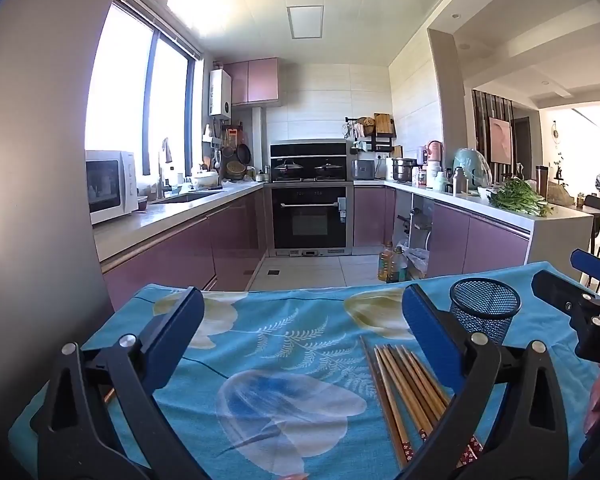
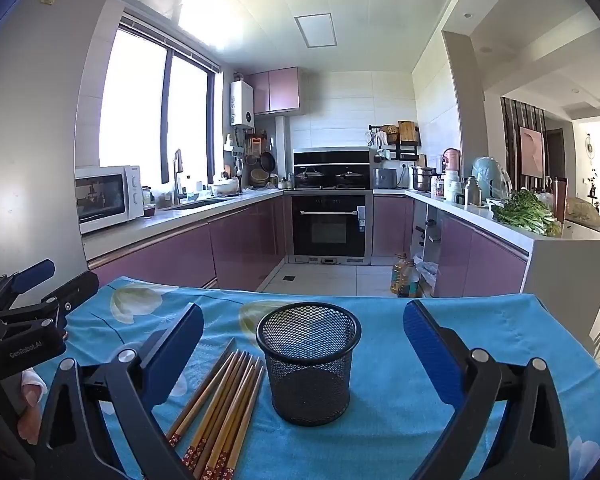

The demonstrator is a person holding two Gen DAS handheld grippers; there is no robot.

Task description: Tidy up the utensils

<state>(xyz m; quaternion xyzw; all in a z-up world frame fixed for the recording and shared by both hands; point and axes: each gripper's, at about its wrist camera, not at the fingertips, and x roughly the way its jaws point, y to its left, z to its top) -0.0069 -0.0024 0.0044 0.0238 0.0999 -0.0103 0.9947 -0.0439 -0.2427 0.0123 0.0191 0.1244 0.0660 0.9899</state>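
Observation:
Several wooden chopsticks (image 1: 404,388) with red patterned ends lie side by side on a blue floral tablecloth (image 1: 268,344). A black mesh cup (image 1: 485,309) stands upright just right of them. My left gripper (image 1: 300,320) is open and empty, above the cloth left of the chopsticks. In the right wrist view the mesh cup (image 2: 309,360) stands between the fingers of my open, empty right gripper (image 2: 304,340), with the chopsticks (image 2: 220,408) to its left. The right gripper also shows in the left wrist view (image 1: 588,292), and the left gripper in the right wrist view (image 2: 24,312).
The table's far edge (image 1: 300,289) drops to a tiled kitchen floor. Beyond are purple cabinets, an oven (image 1: 309,216), a microwave (image 1: 108,186) on the left counter and greens (image 1: 516,196) on the right counter. Oil bottles (image 1: 392,266) stand on the floor.

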